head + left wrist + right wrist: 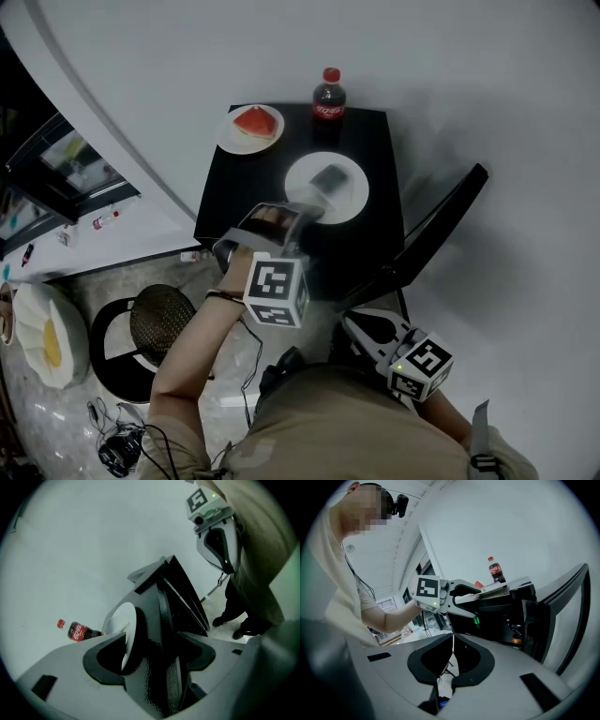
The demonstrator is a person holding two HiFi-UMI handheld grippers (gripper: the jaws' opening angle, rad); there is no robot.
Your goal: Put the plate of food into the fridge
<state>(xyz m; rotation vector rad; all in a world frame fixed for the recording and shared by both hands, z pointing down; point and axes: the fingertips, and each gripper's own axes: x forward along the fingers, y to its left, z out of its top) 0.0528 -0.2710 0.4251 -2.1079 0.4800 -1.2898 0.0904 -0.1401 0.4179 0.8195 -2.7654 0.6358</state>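
A black mini fridge (367,141) stands against the white wall with its door (446,223) swung open to the right. On its top lie a white plate (352,202), a second plate with a red slice of food (251,127) at the back left, and a cola bottle (328,96). My left gripper (314,192) reaches over the white plate's near rim, open wide. In the left gripper view the plate (125,627) sits edge-on between the spread jaws. My right gripper (361,323) hangs low in front of the fridge, shut and empty (452,656).
The open door (562,616) juts out at the right beside my right gripper, and the fridge's shelves (511,620) hold small items. On the floor at the left are a round black mesh device (155,328), a white and yellow object (47,333) and cables (117,441).
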